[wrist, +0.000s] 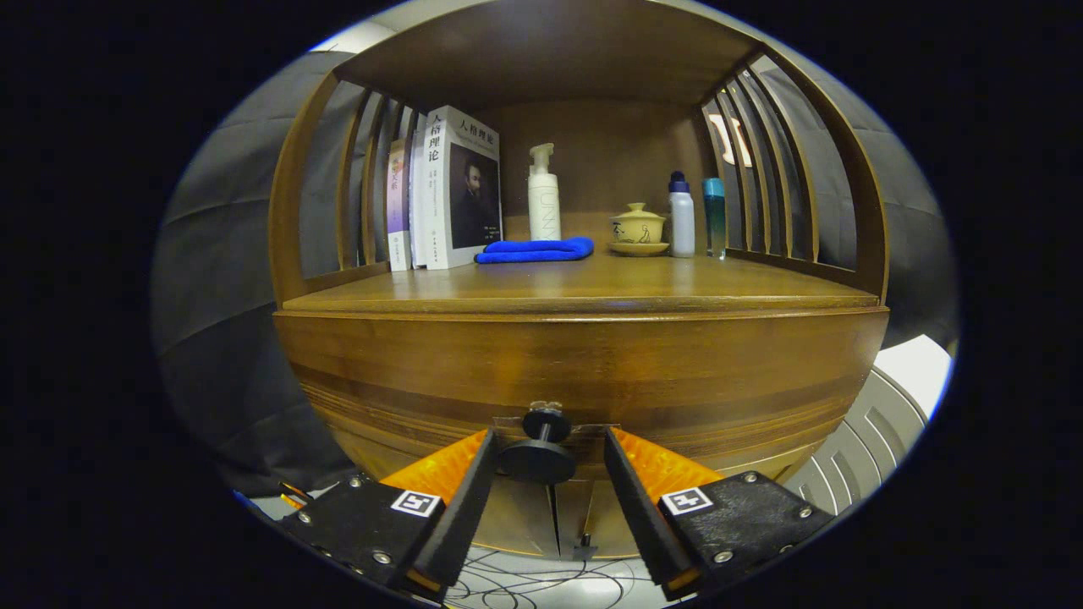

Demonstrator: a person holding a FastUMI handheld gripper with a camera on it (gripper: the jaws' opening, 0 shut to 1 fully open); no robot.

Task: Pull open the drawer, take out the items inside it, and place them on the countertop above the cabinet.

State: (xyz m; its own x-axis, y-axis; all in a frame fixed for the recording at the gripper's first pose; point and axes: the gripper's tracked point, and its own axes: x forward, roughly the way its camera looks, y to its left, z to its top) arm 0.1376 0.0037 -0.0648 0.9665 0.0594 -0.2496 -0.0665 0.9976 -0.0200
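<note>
The drawer (584, 381) sits closed in the cabinet front, its dark knob (541, 448) low at the middle. The gripper (548, 461) has its fingers apart, one on each side of the knob, not pressing it. Above the drawer, the table (677, 292) carries books (453, 190), a blue cloth (535, 250), a pump bottle (543, 194) and a lidded cup (638, 228). Judging by this, nothing is done yet: opening, emptying and placing all remain

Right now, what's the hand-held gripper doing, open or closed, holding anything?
Hand-held gripper: open, holding nothing; the drawer knob sits between its fingers, which have not closed on it.
</note>
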